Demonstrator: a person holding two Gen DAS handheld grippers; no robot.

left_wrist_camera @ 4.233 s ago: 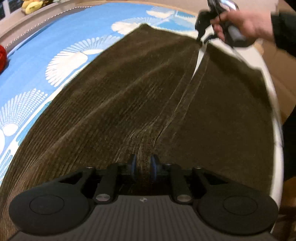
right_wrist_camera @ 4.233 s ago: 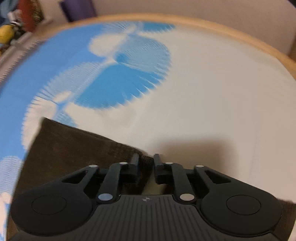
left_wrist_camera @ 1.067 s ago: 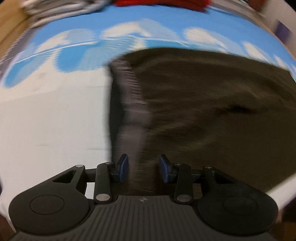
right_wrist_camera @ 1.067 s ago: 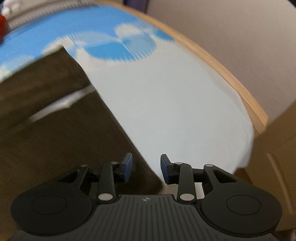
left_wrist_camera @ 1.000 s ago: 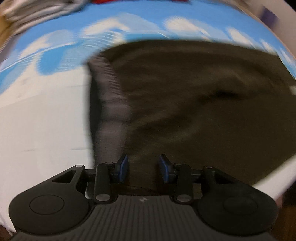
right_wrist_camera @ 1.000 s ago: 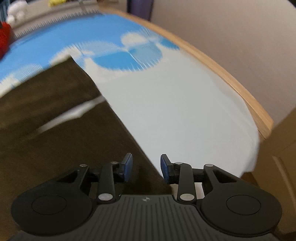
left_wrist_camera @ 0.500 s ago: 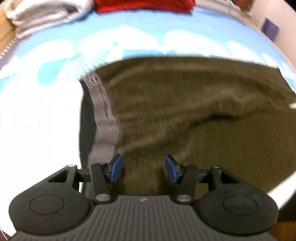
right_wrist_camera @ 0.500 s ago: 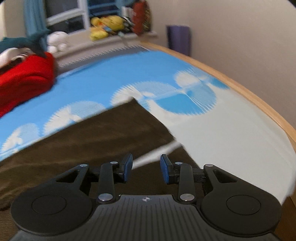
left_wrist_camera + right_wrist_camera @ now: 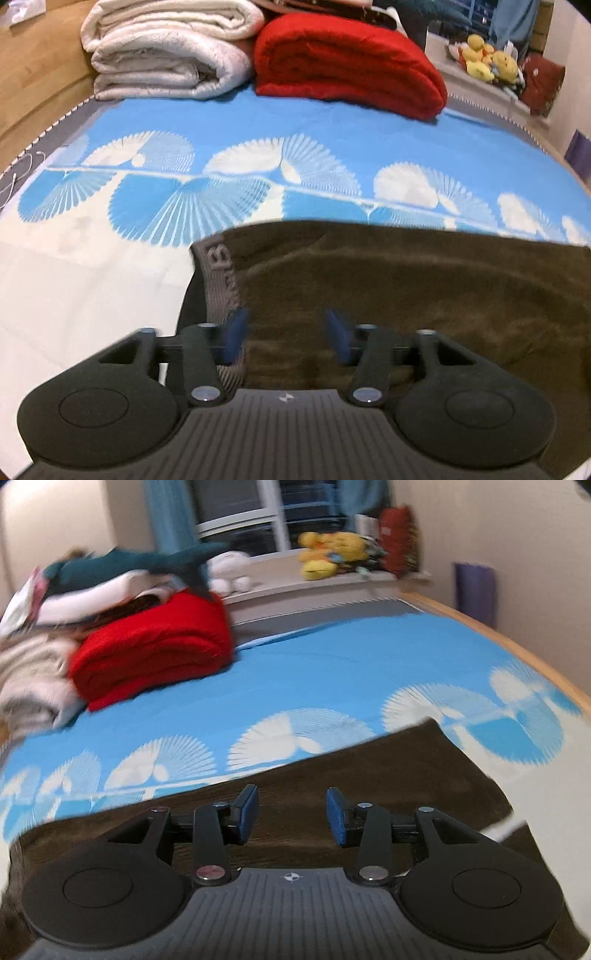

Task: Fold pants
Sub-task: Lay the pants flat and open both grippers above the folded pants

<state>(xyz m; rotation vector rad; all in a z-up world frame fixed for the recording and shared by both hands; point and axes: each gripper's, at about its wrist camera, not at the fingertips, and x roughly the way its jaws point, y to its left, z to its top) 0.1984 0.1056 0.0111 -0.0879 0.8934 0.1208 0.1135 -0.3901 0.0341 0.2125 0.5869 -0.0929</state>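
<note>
Pants (image 9: pixel 424 295) of dark brown corduroy lie flat on the bed sheet (image 9: pixel 332 147), spread across its near part where the blue fan pattern gives way to plain white. Their grey waistband (image 9: pixel 221 280) is at the left end, turned up so some lettering shows on it, and a dark lining is visible just beside it. At the other end, in the right wrist view, the trousers (image 9: pixel 424 775) finish in a squared-off hem near the bed's wooden edge (image 9: pixel 517 642), with a sliver of white sheet showing beside it.

Above the waistband end hangs the left gripper (image 9: pixel 284 336), its blue-padded fingers (image 9: pixel 233 334) spread wide with nothing between them; the left pad sits over the waistband, though the pads are blurred. Over the leg end hangs the right gripper (image 9: pixel 291 819), its fingers (image 9: pixel 248 814) likewise well apart and empty.

Farther back on the bed sit a folded red blanket (image 9: pixel 351 59) and, touching it, a folded white one (image 9: pixel 166 48). Yellow plush toys (image 9: pixel 328 557) rest on the window ledge (image 9: pixel 295 583) beyond.
</note>
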